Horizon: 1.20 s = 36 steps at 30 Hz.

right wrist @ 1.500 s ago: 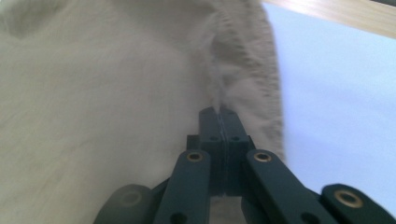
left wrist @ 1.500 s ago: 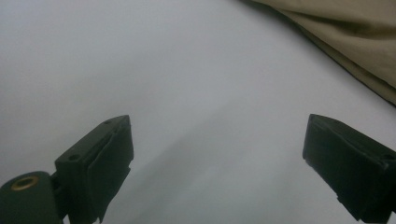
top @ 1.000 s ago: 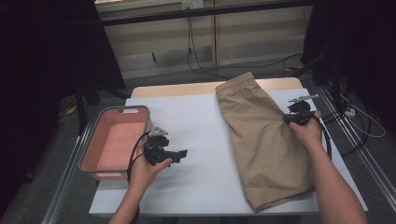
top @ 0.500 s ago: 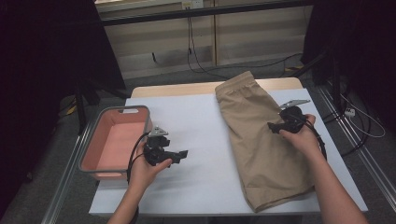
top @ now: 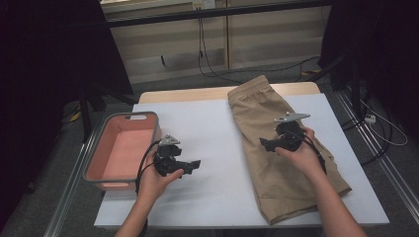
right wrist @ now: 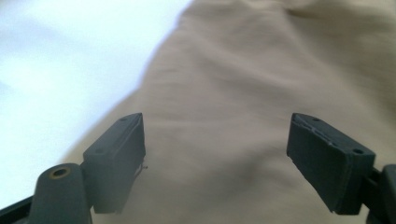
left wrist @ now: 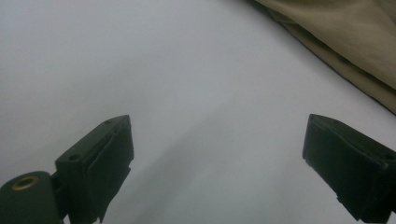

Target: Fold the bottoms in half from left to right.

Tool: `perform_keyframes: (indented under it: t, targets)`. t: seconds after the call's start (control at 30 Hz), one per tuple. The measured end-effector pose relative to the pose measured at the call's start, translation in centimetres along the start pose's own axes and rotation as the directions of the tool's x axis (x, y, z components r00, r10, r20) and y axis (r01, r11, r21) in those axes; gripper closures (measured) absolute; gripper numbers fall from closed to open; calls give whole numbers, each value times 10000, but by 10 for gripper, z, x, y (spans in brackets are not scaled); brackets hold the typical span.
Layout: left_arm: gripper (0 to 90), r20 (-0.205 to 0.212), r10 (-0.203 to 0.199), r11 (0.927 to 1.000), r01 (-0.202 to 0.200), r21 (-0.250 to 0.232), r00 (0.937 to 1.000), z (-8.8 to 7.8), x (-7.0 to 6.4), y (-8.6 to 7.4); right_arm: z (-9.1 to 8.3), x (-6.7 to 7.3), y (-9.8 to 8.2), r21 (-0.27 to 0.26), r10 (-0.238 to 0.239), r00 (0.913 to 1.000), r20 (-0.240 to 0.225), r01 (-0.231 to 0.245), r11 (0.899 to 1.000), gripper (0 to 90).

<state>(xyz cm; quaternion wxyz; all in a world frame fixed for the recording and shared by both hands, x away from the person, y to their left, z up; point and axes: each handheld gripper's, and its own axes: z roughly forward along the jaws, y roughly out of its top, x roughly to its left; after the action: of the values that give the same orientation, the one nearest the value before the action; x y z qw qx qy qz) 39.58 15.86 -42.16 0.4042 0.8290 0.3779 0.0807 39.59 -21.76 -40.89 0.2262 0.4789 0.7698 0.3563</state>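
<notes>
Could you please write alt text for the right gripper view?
Two black fingers of the right gripper stand wide apart, nothing between them, over folded tan shorts. The white table shows at upper left.

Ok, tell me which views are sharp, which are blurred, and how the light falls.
High view: sharp, white table evenly lit, surroundings dark. Right gripper view: khaki shorts smeared with blur, table corner washed out. Left gripper view: table soft and featureless, with a faint shadow by the jaws.

High view looks down and forward over the whole table (top: 207,207); each gripper view rides low and close above it; all three share the khaki shorts (top: 276,148).
</notes>
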Motion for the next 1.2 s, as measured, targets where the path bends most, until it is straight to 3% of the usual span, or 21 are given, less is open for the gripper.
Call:
perform_keyframes:
  t: [0.33,0.37,0.5,0.7,0.93,1.03,1.13,1.2]
  targets:
    - [88,-110,-26,10000,26,-54,9999,-2,2,1,30,34,3,48,-590,9969,-512,593,9982,222]
    - [88,-111,-17,10000,17,-31,9999,-2,1,1,31,36,4,93,-711,9963,-488,717,9974,219]
    - [88,-155,14,10000,-15,-49,9999,-1,0,1,31,39,6,-171,-501,9964,-684,490,9987,239]
    - [88,-163,38,10000,-39,-56,9999,-3,-2,1,33,47,10,-304,-778,9946,-692,759,9967,277]
    - [88,-173,86,10000,-86,-21,9998,-2,-5,0,44,58,14,-320,-1316,9903,-448,1303,9910,481]
    - [88,-164,100,9999,-100,6,9998,-2,-4,0,49,61,14,-299,-1411,9869,-782,1392,9898,610]
    - [88,-174,114,9999,-113,80,9998,-1,-4,-1,53,66,14,-111,-1787,9774,-1130,1786,9839,689]
    - [88,-210,45,10000,-44,59,9998,1,-4,-1,57,68,14,155,-2005,9730,-1139,2036,9789,685]
